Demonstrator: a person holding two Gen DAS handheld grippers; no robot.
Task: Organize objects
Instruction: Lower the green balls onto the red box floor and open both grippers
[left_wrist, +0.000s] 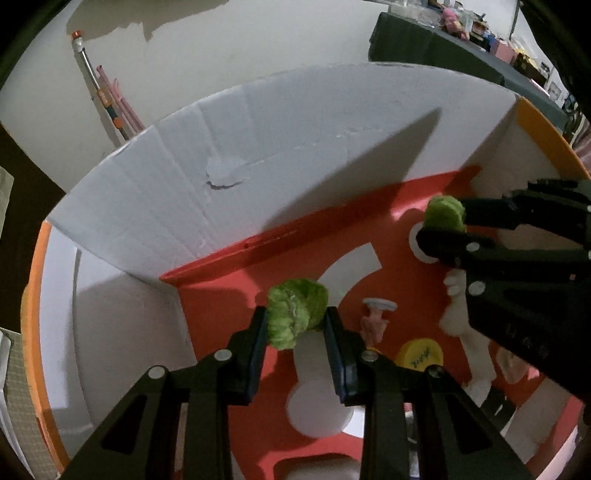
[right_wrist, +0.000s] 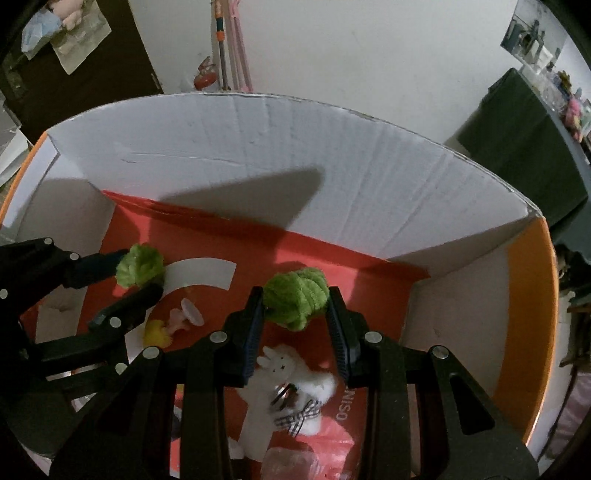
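Two green plush balls are up over the red-floored box (right_wrist: 332, 155): left claw (left_wrist: 296, 320) pinches one green ball (left_wrist: 296, 314), right claw (right_wrist: 295, 301) squeezes the other green ball (right_wrist: 297, 299). White bunny (right_wrist: 291, 373) lies below at six o'clock; yellow toy (right_wrist: 157, 332) at nine.

White plush rabbit (right_wrist: 291, 384) half covered by the right tongs (right_wrist: 295, 314); in the left view only white scraps showing behind the black frame. Yellow cap (left_wrist: 419, 354) lettering too small to read. Clear plastic thing (right_wrist: 291, 463) cut off at bottom edge. Cluttered dark tabletop (left_wrist: 461, 48) too blurred to sort out.
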